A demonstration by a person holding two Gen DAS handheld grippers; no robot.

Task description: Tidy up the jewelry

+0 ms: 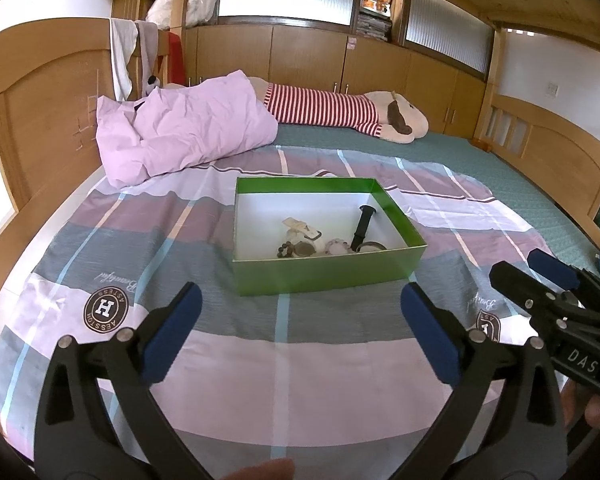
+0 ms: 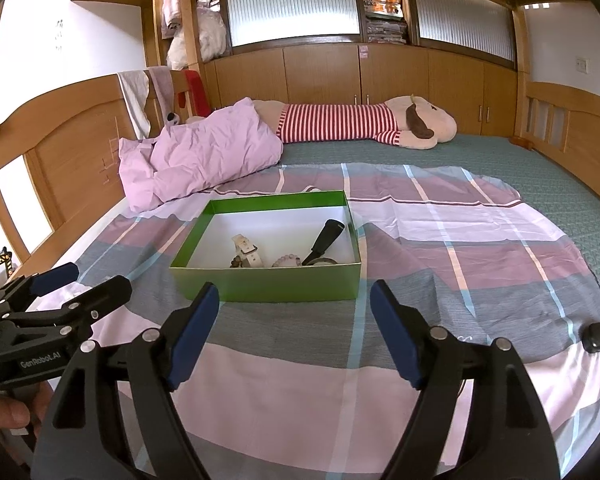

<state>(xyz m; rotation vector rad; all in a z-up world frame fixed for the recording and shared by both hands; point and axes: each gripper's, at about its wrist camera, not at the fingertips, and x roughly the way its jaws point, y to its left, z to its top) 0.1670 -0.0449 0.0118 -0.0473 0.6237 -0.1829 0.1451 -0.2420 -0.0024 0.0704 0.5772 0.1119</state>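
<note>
Nearest, the left gripper and right gripper hover with fingers spread, both empty. Straight ahead on the plaid bedsheet sits the green box, long side facing them, jewelry inside, roughly equally near both.

Wooden bed beneath frosted windows

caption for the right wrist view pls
Open right hand-held gripper facing a green box of watches and bracelets on a plaid bedsheet.
</note>
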